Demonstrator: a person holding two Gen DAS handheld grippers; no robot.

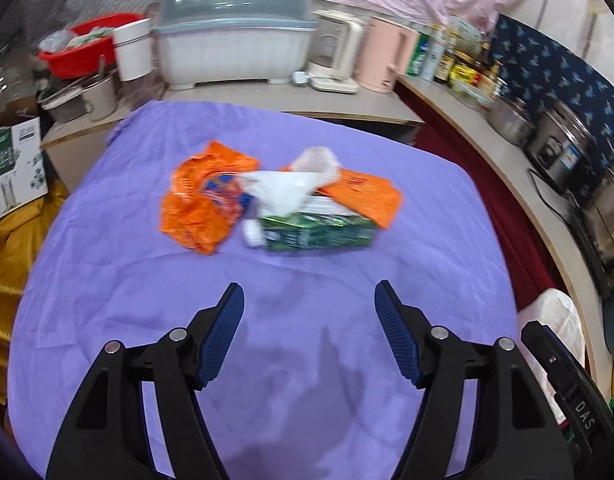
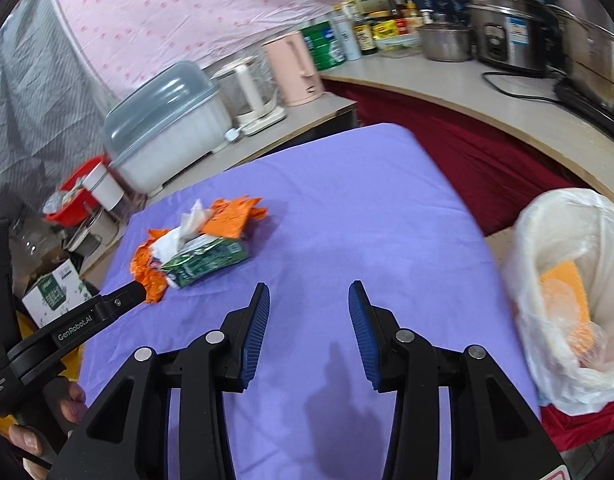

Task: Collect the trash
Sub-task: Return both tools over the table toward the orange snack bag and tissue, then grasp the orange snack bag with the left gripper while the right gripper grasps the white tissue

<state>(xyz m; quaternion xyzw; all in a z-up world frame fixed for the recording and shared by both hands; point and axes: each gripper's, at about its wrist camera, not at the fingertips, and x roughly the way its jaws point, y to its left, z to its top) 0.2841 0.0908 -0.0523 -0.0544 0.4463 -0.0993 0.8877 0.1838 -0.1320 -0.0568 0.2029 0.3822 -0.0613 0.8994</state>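
- Trash pile, frame centre: orange wrappers (image 1: 199,208), white tissue (image 1: 279,190), green carton (image 1: 319,232) overlap, so one grab may drag neighbours off the purple cloth (image 1: 147,300).
- Left gripper (image 1: 309,300) and right gripper (image 2: 309,300) gape wide, empty; loose film could slip.
- Bin bag (image 2: 567,320), lower right, sits beyond the table edge; drops might miss.

The tabletop cloth (image 1: 347,160) is plain purple; the crumpled wrappers (image 1: 199,208) orange; the tissue pack (image 1: 319,232) green, patterned; the bin liner (image 2: 567,240) translucent white; the basin (image 1: 79,56) red.

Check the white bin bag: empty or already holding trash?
Holding trash: the white bin bag gapes open, with an orange wrapper lying inside.
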